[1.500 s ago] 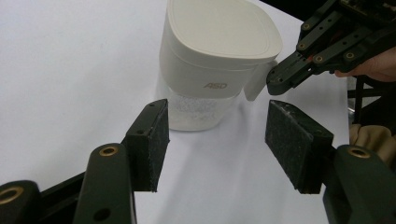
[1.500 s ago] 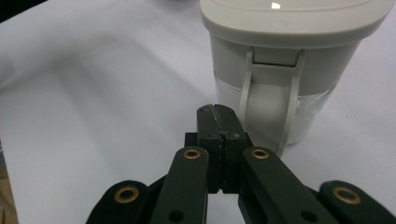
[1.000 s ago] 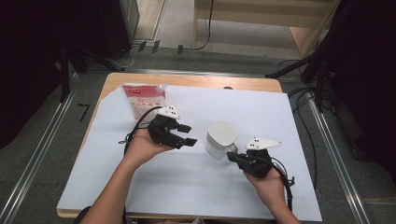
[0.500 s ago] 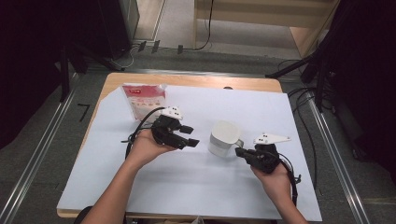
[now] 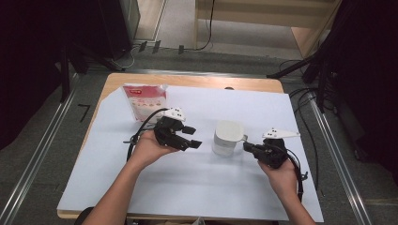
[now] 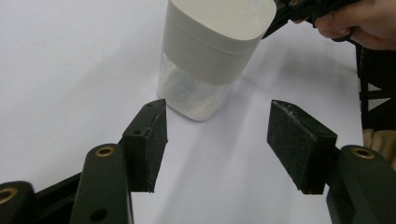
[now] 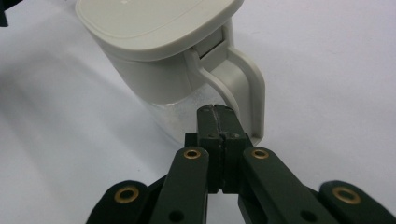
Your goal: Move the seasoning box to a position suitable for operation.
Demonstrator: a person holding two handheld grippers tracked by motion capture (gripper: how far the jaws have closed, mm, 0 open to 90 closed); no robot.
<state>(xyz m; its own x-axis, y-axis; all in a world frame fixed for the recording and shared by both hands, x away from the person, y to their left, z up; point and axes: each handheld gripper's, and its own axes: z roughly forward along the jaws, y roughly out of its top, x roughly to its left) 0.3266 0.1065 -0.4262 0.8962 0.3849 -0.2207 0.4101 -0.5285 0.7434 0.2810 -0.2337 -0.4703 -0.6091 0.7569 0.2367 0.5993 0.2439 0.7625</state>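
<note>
While the left hand-held gripper hovers mid-frame with jaws spread and empty, the right hand-held gripper, pressed together, points inside the jug's handle.

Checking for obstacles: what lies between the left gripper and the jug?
Nothing: only bare white sheet between the left gripper and jug, in its own view.

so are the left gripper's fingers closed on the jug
No, the left gripper has its fingers spread apart, short of the jug, with bare table between them.
</note>
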